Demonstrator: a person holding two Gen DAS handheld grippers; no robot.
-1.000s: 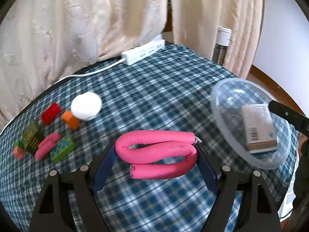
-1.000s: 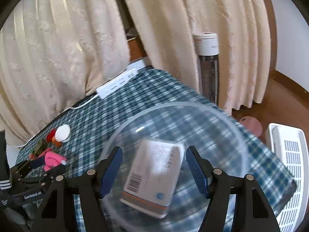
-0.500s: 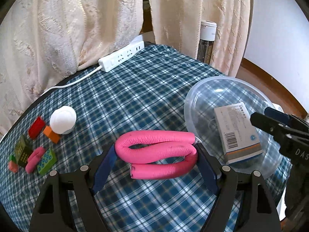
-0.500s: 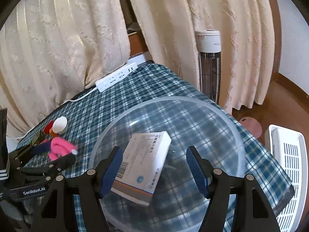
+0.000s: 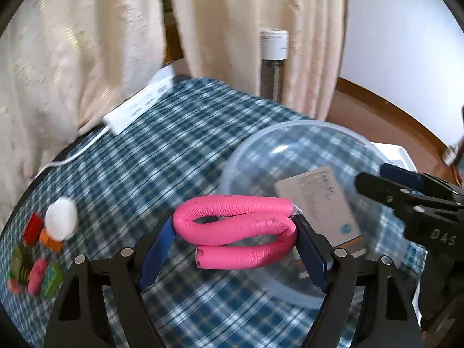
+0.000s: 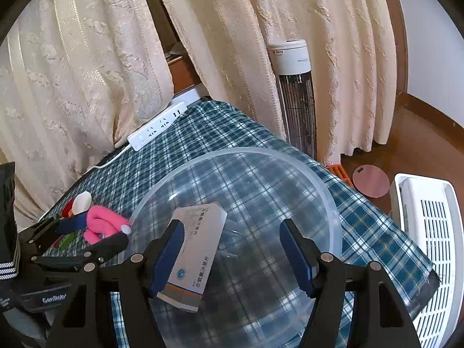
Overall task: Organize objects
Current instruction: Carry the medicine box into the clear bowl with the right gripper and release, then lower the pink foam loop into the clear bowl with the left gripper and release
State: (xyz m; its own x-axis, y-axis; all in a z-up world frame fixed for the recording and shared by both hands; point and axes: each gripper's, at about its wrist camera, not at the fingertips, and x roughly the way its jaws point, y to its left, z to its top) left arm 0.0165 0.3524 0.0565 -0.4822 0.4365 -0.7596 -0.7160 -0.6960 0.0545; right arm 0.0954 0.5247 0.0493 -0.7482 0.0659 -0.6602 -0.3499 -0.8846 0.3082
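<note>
Pink foam roller (image 5: 236,229), bent back on itself into a flat S, is clamped between the blue pads of the left gripper (image 5: 235,242) and carried above the checked worktop (image 5: 162,150), right at the near-left rim of the clear bowl (image 5: 304,133). Far left on the worktop: a cluster of small coloured blocks (image 5: 32,258) and a white round cap (image 5: 61,218), not yet sorted; behind them a white power strip (image 5: 136,105) lies along the curtain (image 5: 72,43). Centre: the roller, its right bend just reaching the bowl rim in the left wrist view. Right: a white box (image 6: 192,250) with an orange end lies inside the bowl, slightly towards its left side. The right gripper (image 6: 232,256) hovers over the bowl, jaws apart and gripping nothing; its left pad overlaps the box in the view, though contact cannot be confirmed.

Suggested technique: carry the roller fully past the rim and over the bare part of the bowl beside the box, lower it close to the bottom, and only then open, since the bent foam is likely to spring straight on release. The right gripper is best kept clear of the drop path.
</note>
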